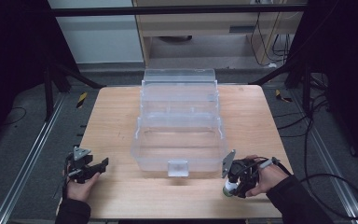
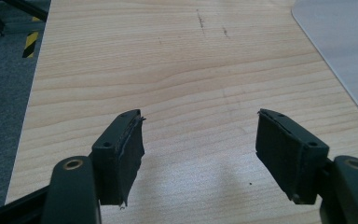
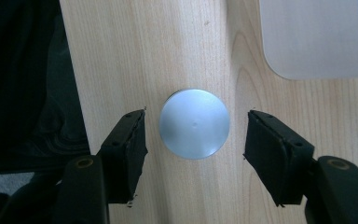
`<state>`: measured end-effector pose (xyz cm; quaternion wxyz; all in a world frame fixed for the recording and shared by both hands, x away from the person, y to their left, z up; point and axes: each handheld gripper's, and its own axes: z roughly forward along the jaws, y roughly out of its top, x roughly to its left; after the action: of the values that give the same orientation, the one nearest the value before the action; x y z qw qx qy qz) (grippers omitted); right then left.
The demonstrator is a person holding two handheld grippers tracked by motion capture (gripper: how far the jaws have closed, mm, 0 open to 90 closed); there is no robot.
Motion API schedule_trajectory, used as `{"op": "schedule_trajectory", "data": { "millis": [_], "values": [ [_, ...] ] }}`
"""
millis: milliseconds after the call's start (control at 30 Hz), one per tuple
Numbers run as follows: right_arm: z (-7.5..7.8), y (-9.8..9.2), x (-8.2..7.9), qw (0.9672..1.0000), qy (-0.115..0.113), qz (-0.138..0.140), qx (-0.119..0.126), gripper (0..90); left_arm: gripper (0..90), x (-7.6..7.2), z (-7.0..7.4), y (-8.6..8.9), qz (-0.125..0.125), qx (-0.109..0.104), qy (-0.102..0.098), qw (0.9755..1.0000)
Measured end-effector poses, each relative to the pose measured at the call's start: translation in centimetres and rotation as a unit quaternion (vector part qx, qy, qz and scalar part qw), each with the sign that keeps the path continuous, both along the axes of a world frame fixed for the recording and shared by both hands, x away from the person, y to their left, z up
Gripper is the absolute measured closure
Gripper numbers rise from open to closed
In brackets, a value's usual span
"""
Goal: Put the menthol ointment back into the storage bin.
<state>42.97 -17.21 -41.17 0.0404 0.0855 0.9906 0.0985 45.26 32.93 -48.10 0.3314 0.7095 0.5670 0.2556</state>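
Small bottle (image 1: 230, 188), white with green band near base, upright at lower right of high view, near front edge of counter (image 1: 121, 140). Right claw (image 1: 237, 183) pointing down over it, straddling but not yet clenched. Grasp judged still to come; lift and any placing into clear tiered box (image 1: 179, 121) at frame centre all left to do. Left claw (image 1: 99, 167) at lower left, idle, well apart from box. Bottle body mostly masked by hand and claw.

Left gripper view: left claw (image 2: 200, 135) released, jaws spread wide over bare wood, nothing between. Corner of box (image 2: 340, 42) at upper right, cut off.

Right gripper view: bottle cap (image 3: 194, 123), round, pale grey, centre frame, seen from straight above. Right claw (image 3: 196, 135) released, a sliver of wood visible either side of cap, pads not touching. Bottle sides hidden under cap. Box corner (image 3: 317, 37) upper right, cropped.
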Motion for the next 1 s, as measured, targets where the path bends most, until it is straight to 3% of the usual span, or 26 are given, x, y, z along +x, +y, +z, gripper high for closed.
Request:
{"op": "schedule_trajectory", "data": {
  "millis": [467,1000],
  "values": [
    [-1.8,0.4,0.4,0.9998,0.013,0.006,-0.013,41.1,31.7,0.0,0.0,0.0,0.0,0.0,0.0,1.0],
    [-2.3,0.8,0.9,0.9993,0.03,0.003,-0.022,49.8,31.7,0.0,0.0,0.0,0.002,0.001,0.002,1.0]
  ]
}}
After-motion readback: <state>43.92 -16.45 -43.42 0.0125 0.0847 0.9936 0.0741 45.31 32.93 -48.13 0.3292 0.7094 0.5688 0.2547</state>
